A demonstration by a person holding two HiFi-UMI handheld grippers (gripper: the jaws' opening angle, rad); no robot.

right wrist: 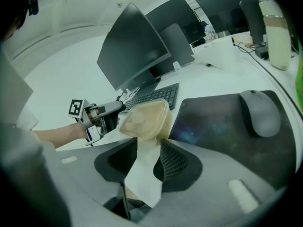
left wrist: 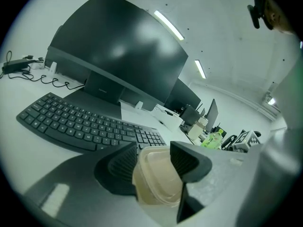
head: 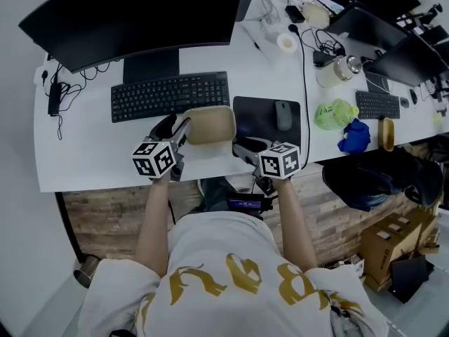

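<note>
Two tools out: left hand-held gripper (left wrist: 156, 162) is clamped on the beige container (head: 209, 123), which sits on the table (head: 84, 156) btwn keyboard (head: 170, 95) & front edge. Right hand-held gripper (right wrist: 148, 157) has jaws apart, empty, just short of it. Prob. steadying stage; right needs lining up w/ near rim.
</note>
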